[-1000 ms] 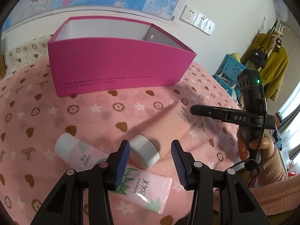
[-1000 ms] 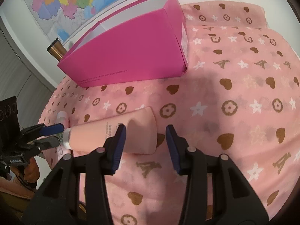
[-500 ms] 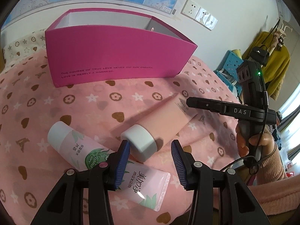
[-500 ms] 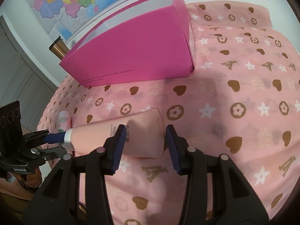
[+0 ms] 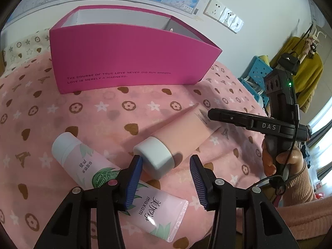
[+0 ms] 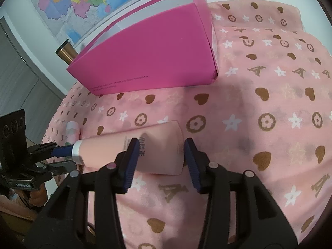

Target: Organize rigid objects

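On the pink patterned cloth [image 5: 103, 112] in front of the magenta box [image 5: 128, 62], a peach tube [image 5: 182, 132] lay on its side, white cap [image 5: 154, 156] pointing away from the box. Both claws were spread and gripped nothing. The left claw [image 5: 166, 178] sat at the cap end, its blue pads either side of the cap, one pad apparently touching it. The right claw [image 6: 159, 161] straddled the flat crimped end of the same tube [image 6: 145, 145], pads close on both sides but not visibly pressing. Approaching from opposite ends looked like a way to steady a long, slippery tube for a lift into the open box. A second tube, pale pink with green leaves [image 5: 116, 180], lay farther from the box, its body running under the left claw, probably awaiting its own turn. Closing on the rounded cap risked it rolling sideways.
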{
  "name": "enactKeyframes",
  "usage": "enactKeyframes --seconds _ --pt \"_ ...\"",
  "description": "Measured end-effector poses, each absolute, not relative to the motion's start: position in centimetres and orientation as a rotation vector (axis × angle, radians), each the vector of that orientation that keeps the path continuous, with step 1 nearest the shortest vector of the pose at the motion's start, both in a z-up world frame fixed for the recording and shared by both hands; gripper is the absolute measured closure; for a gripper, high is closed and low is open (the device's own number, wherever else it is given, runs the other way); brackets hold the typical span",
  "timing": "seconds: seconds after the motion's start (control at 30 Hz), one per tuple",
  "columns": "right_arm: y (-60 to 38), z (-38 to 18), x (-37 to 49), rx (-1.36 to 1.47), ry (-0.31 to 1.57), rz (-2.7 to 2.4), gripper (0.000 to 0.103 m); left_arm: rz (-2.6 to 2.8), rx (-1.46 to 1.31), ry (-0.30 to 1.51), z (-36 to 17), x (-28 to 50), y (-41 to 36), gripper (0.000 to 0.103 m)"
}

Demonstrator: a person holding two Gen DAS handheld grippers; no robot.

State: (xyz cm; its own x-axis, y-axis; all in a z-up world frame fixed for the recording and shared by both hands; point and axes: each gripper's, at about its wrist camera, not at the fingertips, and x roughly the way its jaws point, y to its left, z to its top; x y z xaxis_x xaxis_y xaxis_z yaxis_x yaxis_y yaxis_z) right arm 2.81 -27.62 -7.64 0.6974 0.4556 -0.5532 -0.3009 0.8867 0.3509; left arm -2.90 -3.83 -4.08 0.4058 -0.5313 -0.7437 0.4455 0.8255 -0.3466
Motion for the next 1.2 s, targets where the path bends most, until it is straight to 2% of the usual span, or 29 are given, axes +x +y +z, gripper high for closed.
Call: enactKeyframes --seconds 0.17,1.2 --pt "-27.7 -7.6 2.7 0.268 0.677 0.441 0.051 -0.618 -0.089 0.971 -4.1 -2.8 -4.1 0.050" --pt "-28.6 -5.0 0.9 0.290 0.596 0.428 0.050 -0.617 -0.088 0.883 -1.3 -2.2 -4.4 0.050"
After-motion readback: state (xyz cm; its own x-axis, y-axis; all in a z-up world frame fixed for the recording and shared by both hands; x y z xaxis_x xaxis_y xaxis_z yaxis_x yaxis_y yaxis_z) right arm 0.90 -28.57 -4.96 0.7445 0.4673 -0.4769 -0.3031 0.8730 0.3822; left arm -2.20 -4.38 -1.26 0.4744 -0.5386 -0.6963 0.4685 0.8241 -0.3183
